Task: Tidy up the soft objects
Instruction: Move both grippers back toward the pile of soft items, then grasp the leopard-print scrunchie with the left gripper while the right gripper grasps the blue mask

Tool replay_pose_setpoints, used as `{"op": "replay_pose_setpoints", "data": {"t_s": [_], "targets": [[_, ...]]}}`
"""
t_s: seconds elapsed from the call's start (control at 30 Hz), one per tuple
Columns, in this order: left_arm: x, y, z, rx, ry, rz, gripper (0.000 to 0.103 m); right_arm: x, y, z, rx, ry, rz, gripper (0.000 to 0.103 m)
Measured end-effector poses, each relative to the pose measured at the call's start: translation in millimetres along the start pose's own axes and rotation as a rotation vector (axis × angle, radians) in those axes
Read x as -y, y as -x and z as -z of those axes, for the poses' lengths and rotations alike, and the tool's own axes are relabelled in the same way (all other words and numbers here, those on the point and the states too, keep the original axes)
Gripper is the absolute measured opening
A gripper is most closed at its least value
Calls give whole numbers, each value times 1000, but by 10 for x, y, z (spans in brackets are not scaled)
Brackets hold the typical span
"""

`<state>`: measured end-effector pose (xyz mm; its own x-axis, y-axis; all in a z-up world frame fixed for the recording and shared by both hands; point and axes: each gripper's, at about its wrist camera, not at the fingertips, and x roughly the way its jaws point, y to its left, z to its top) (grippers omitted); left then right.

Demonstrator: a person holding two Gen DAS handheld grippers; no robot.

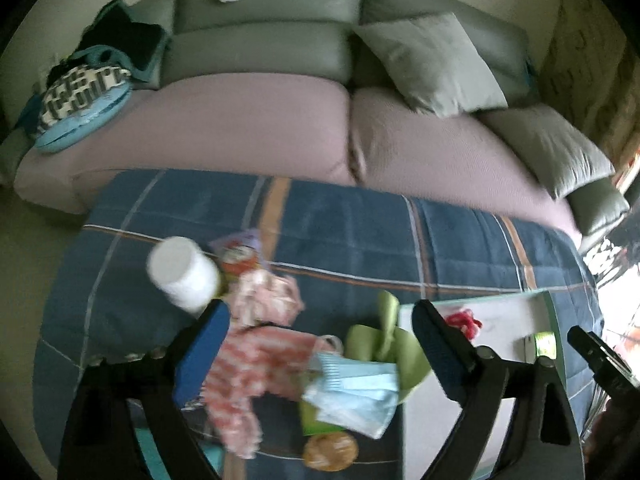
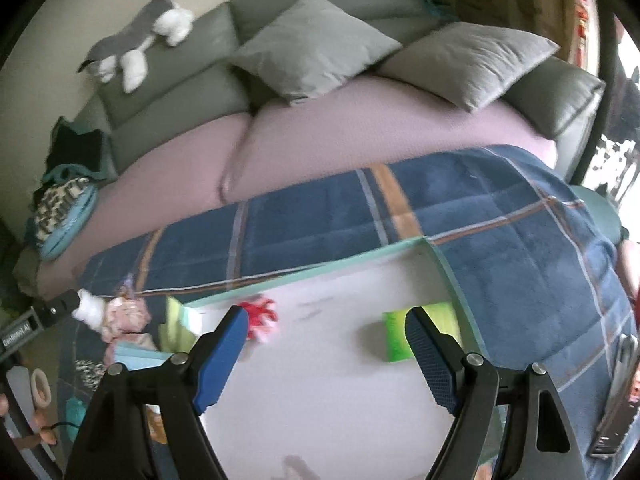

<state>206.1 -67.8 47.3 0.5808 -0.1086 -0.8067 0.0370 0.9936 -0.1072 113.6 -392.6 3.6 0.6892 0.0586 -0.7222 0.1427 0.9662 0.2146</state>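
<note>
Both claws are spread wide and neither one is pinching anything. The left claw (image 1: 320,344) hangs over the messy pile on the plaid blanket (image 1: 360,232), its blue pads straddling the pink-and-white knit cloth (image 1: 248,372), a stack of light blue face masks (image 1: 356,392) and a green cloth (image 1: 384,344). It looks like it's above them, not touching, but the shot is blurry so I can't swear to it.

Using the shallow box (image 2: 320,380) with the mint-green rim as the landmark: the right claw (image 2: 326,356) sits right over the box's pale floor. Inside the box, a red and pink fluffy thing (image 2: 262,316) lies near the rim on the pile's side, just beside the claw's left pad, and a bright green sponge-like block (image 2: 398,338) sits toward the opposite rim, just beside the right pad. Between the two there's a wide bare stretch of box floor.

The pile is just outside the box on the left claw's side, with the green cloth draped up against the rim. A white bottle (image 1: 184,272) stands farther out from the box, beyond the knit cloth, next to an orange packet (image 1: 238,260). A round brown snack-looking thing (image 1: 330,450) lies near the box's side wall.

Past the box's far rim the blanket is open, then the sofa (image 2: 360,128) with grey cushions (image 2: 316,48).
</note>
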Motion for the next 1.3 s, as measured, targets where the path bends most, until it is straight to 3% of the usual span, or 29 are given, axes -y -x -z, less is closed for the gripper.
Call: {"op": "replay_pose_setpoints", "data": {"t_s": [0.1,0.13,0.33,0.47,0.73,0.9,1.13,1.3], "targets": [[-274,113,-2,34,18,-33,96,-237,7,32,26,26,-59,102],[-345,136,6,39,25,-38,96,-292,15,41,32,31,-77,103],[-798,224,95,45,65,-77,96,-720,-48,142,33,93,-158,103],[-1048,361,161,59,107,-53,96,-917,-133,214,16,101,-232,103],[-1414,763,328,110,121,-53,96,-1315,-263,393,-30,187,-275,103],[-1629,801,395,123,119,-111,96,-1550,-312,509,-45,253,-306,103],[-1831,461,513,37,114,-152,96,-1828,-461,703,-72,358,-291,103],[-1850,135,591,-61,105,-130,96,-1897,-603,795,-108,393,-268,103]]}}
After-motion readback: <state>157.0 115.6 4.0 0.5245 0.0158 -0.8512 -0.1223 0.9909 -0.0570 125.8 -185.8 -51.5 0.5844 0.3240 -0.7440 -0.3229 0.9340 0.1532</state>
